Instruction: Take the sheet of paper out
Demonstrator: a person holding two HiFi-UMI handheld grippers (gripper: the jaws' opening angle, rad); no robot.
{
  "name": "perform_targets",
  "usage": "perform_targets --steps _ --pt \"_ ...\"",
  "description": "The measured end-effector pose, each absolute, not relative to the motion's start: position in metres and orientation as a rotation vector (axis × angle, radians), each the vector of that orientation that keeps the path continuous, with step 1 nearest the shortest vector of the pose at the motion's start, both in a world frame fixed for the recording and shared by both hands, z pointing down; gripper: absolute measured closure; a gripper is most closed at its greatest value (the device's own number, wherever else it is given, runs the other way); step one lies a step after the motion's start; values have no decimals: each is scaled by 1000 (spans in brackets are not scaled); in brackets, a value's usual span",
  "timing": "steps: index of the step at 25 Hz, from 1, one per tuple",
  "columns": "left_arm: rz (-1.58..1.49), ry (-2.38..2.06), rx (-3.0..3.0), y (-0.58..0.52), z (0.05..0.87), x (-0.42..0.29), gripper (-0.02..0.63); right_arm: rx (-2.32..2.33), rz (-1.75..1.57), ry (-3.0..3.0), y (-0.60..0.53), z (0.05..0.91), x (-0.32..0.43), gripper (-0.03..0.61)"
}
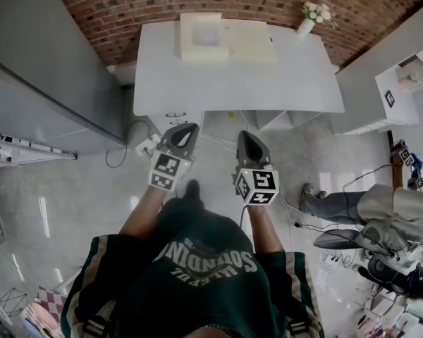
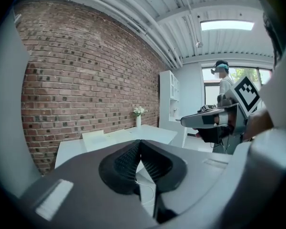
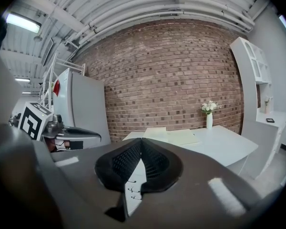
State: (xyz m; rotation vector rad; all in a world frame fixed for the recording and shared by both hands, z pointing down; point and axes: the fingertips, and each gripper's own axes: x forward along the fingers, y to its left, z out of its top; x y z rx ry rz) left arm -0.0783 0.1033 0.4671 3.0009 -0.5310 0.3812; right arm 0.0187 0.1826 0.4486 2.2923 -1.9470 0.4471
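Head view | left gripper, right gripper – jaws closed, empty | thin pale sheet of paper upper centre on white counter – likely light, floppy; pinch an edge

My head view looks steeply down on the left gripper and right gripper; their own views face beyond the jaws to the white table, well ahead, shared by all.

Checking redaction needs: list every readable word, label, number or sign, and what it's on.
"SOUNDING" (apparently, seen upside down): dark green sweatshirt with white lettering.
Smaller line beside it: too blurred to read.
Black-and-white square markers on both cubes: patterns, no text.
Nothing else readable.
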Motion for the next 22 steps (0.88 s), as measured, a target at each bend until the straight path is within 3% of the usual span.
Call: perform_targets --steps 22 --pt "393 -522 3009 8 490 -36 603 2358 444 -1899 96 459 79 578"
